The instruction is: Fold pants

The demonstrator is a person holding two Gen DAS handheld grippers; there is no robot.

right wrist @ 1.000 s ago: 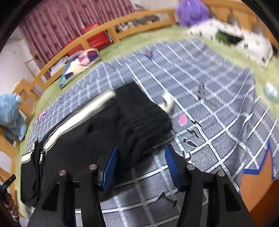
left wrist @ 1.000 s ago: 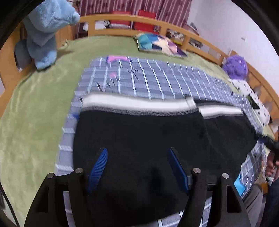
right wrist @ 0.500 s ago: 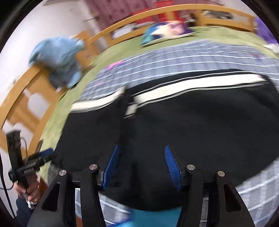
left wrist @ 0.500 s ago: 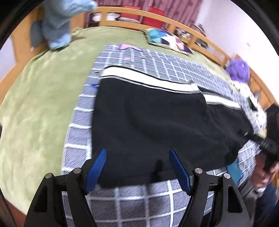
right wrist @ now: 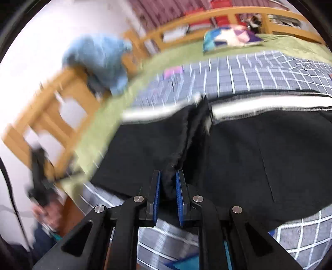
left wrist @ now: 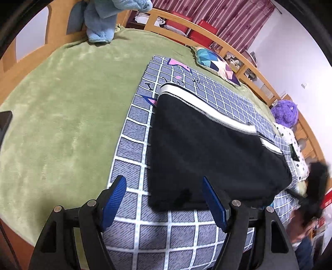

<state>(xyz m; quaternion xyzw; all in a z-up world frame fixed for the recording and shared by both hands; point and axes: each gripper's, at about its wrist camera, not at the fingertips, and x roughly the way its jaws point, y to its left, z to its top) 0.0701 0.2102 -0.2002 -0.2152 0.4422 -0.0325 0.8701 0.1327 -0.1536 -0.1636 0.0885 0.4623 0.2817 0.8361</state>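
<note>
My right fingers [right wrist: 167,194] are closed almost fully on a bunched ridge of the black pants [right wrist: 259,157], the fabric pinched between the blue pads [right wrist: 180,199] at the near edge of the garment. My left fingers [left wrist: 164,204] stand wide apart and hold nothing; the near hem of the pants [left wrist: 207,153] lies just ahead of them, its left corner between the two pads.

The pants lie flat on the grey checked mat [left wrist: 132,145], which is spread over the green blanket [left wrist: 58,116] of the bed. The white waistband stripe [left wrist: 207,108] runs along the far edge.

Handling judgement: the cloth looks thick, soft and limp — it will drape and slump, not hold a shape. Grip a doubled edge or a corner, both layers together; a single layer is likely to peel away. The right-hand view is blurred, so I cannot tell how many layers the pinch has caught.

Room for moving: the mat shows bare squares left of the hem and beyond the waistband. Farther out, a blue plush toy [left wrist: 108,18] sits at the far left rail, a patterned cushion [left wrist: 215,64] far ahead, a purple plush toy [left wrist: 285,113] far right — all well apart from the pants. The wooden bed rail [left wrist: 238,54] bounds the far side.
</note>
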